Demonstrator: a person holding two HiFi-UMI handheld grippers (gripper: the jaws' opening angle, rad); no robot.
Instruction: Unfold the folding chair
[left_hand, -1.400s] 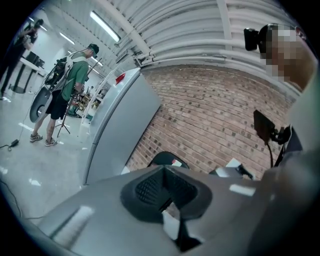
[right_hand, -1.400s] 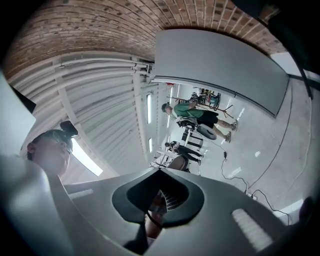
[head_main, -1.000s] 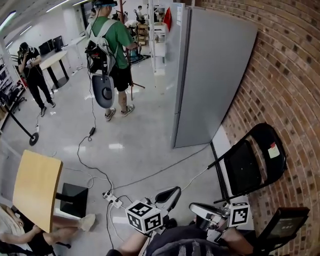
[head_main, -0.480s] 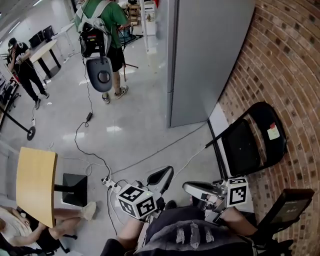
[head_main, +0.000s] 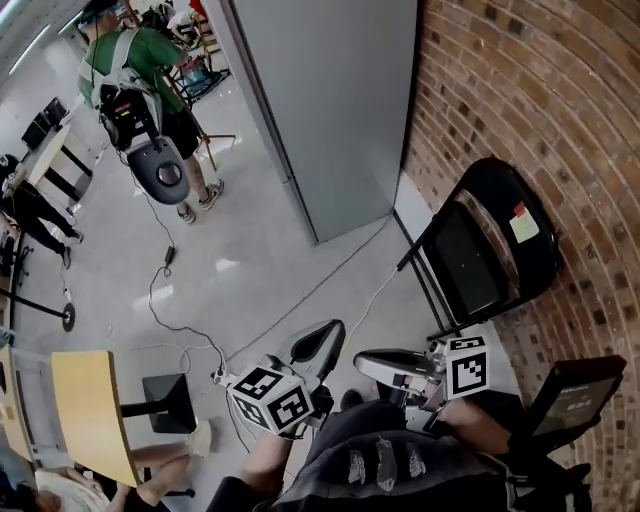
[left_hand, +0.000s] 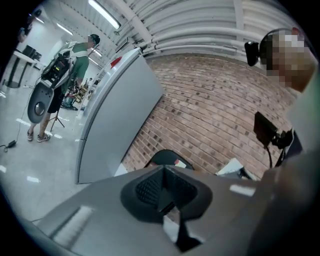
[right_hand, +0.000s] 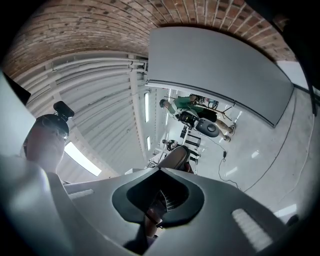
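1. A brick wall (head_main: 520, 100) runs down the whole right side. We cannot go that way.
2. The floor (head_main: 250, 270) is wide and free in the middle and on the left. That is our room to move.
3. A tall grey board (head_main: 330, 100) stands at the top, with its right edge by the brick wall. It shuts off the corner behind the chair.
4. The folding chair (head_main: 480, 255) is black and folded flat. It leans on the brick wall with its feet on the floor, just right of the free space.
5. A wooden table (head_main: 90, 415) sits at the bottom left, well apart from the chair.
6. A person in a green shirt (head_main: 150, 70) stands far off at the top left.
7. A black screen (head_main: 575, 395) sits by the wall at the bottom right, so that corner is tight.
8. Thin cables (head_main: 190, 330) lie across the floor in front of us.
9. Our left tool (head_main: 318, 345) is closed tight. Nothing is between its jaws, and it touches nothing.
10. Our right tool (head_main: 365, 362) is closed tight too, and it is empty. It is near the chair's feet but not on them.
11. We hold both tools low and close to our body. The left one points out over the floor. The right one points across toward the left one, so their tips are near each other.
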